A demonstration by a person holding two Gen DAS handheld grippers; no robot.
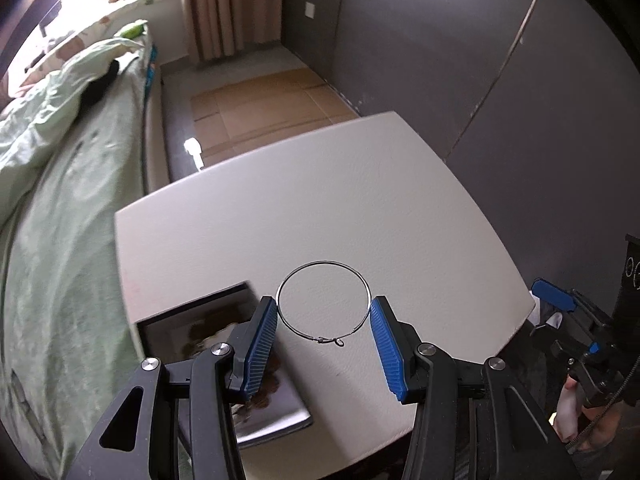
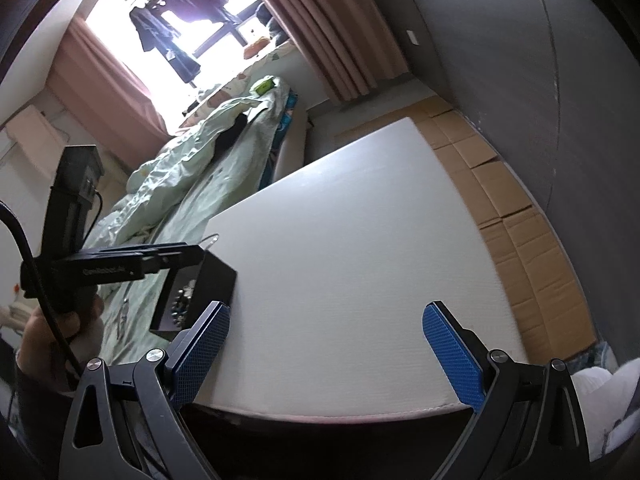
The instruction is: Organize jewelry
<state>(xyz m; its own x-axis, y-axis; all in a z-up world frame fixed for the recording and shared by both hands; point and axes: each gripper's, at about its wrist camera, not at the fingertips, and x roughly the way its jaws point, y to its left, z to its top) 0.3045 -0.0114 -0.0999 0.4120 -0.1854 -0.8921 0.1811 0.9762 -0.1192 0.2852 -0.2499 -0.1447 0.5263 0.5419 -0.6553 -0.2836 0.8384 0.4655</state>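
Observation:
A thin silver wire hoop (image 1: 325, 263) with a small clasp on its near side spans the gap between the blue pads of my left gripper (image 1: 324, 305). The gripper is shut on it and holds it above the white table (image 1: 320, 192). Below the left finger sits an open black jewelry box (image 1: 188, 328) with small pieces inside, at the table's near left corner. In the right wrist view the same box (image 2: 200, 292) stands under the left gripper (image 2: 180, 258). My right gripper (image 2: 326, 314) is open with nothing between its fingers, over the table's near edge (image 2: 360, 404).
A bed with a pale green duvet (image 1: 60, 208) runs along the table's left side. Flattened cardboard (image 1: 272, 108) covers the floor beyond the table. A dark grey wall (image 1: 480, 60) stands to the right. A person's hand (image 2: 48, 328) grips the left tool's handle.

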